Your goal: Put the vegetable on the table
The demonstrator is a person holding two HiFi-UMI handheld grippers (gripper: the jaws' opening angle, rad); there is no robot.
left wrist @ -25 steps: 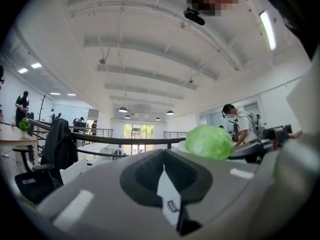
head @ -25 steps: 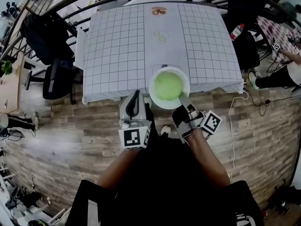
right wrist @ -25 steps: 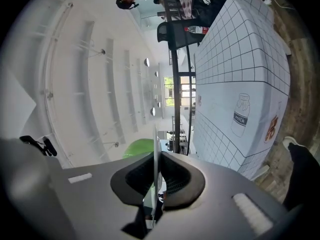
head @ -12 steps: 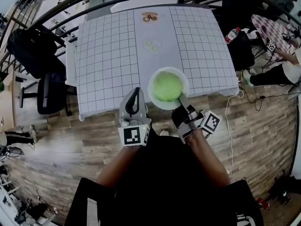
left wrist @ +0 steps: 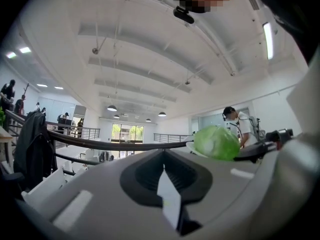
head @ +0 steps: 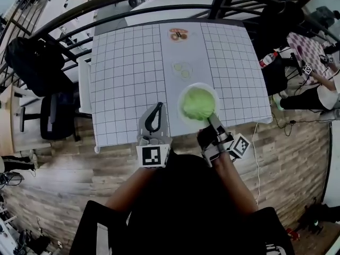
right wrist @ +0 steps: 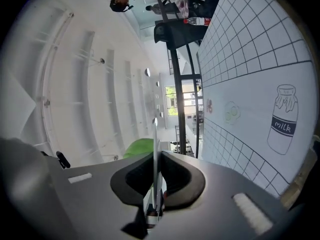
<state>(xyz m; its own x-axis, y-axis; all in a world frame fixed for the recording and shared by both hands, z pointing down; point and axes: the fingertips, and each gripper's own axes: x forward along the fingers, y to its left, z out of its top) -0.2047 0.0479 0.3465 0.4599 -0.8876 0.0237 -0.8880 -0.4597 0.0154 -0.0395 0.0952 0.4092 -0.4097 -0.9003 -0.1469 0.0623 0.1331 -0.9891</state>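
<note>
Holds both claws out ahead at the near edge of the surface (head: 127, 78), marker cubes toward the body and tips pointing away. Has the left claw (head: 156, 110) clenched on nothing, jaws pressed together over the checked cloth. Grips the near rim of a white plate (head: 181, 109) with the right claw (head: 211, 118), jaws clamped on that thin edge, seen edge-on in the right gripper view. Carries on the plate a pale green leafy vegetable (head: 198, 103), round and filling most of it, just right of the left claw and over the near right part of the surface; cannot tell whether the plate touches the cloth. Shows, beside the right claw in its own view, a printed milk bottle (right wrist: 282, 119) on the cloth's plain strip. Farther along that strip, a printed pair of eggs (head: 181, 69), then a brown printed picture (head: 178, 34) near the far edge. Left of the surface, a black chair (head: 50, 116); beyond everything, a dark railing (head: 217, 5).
</note>
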